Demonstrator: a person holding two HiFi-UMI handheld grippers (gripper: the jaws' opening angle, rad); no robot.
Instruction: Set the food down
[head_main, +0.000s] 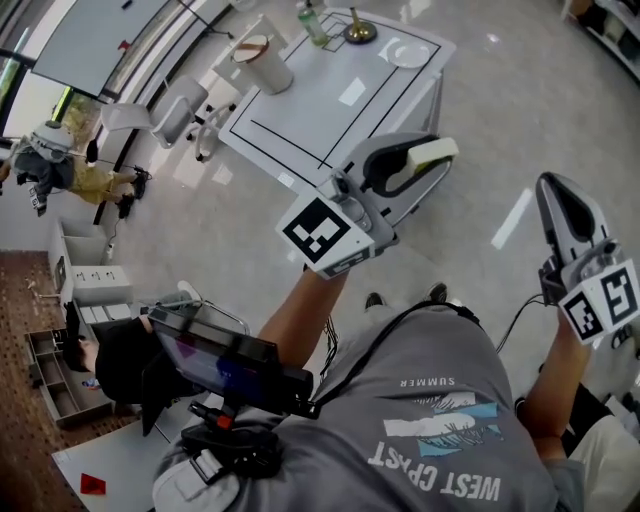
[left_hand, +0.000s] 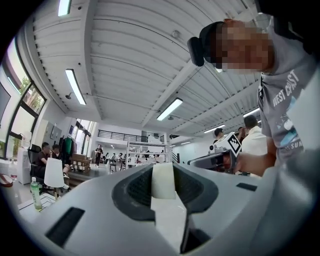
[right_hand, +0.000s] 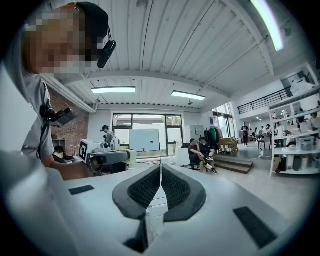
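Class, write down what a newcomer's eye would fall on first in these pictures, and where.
The left gripper, mid head view, is clamped on a pale block. The right gripper, at the right edge, has its jaws together, empty. Ahead stands a white table marked with black lines.

- Head view: bright, even daylight. White glare patches on glossy pale grey floor (head_main: 500, 120) & on white rectangular table w/ black lines (head_main: 300, 120). Shadows soft, faint.
- Left gripper view: light from long fluorescent ceiling strips (left_hand: 75, 86) + tall side windows (left_hand: 20, 112) at left edge, blown out.
- Right gripper view: glowing rectangular ceiling panels (right_hand: 113, 90) overhead; big back window (right_hand: 145, 131) washed pale.
- Both gripper views: heavy fisheye, ceiling ribs bow, black vignette in corners.
- Close foreground soft: left gripper (left_hand: 163, 171) grey shell & pale cream food block (left_hand: 162, 184) clamped in it show no texture. Right gripper (right_hand: 160, 172) shell likewise. Far room sharper.
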